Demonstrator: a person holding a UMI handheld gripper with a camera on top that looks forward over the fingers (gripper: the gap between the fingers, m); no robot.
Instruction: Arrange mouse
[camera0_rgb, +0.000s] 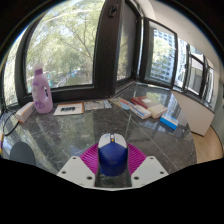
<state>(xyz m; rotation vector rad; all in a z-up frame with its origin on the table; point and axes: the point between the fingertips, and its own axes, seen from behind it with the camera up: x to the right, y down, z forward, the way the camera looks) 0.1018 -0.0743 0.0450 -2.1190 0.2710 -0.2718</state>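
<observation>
The gripper (113, 165) clamps the mouse (112, 153) between its 2 pads (92, 158) — lifted, apparently, for carrying — above the table (70, 130) ahead.

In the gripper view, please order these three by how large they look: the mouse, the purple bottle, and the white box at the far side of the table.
1. mouse, between the gripper fingers; nearness to the camera enlarges it.
2. white box.
3. purple bottle.
The box and bottle look nearly alike, so their order is unsure.

Claw-mounted view, facing forward over table (60, 135), toward windows (75, 45)
</observation>
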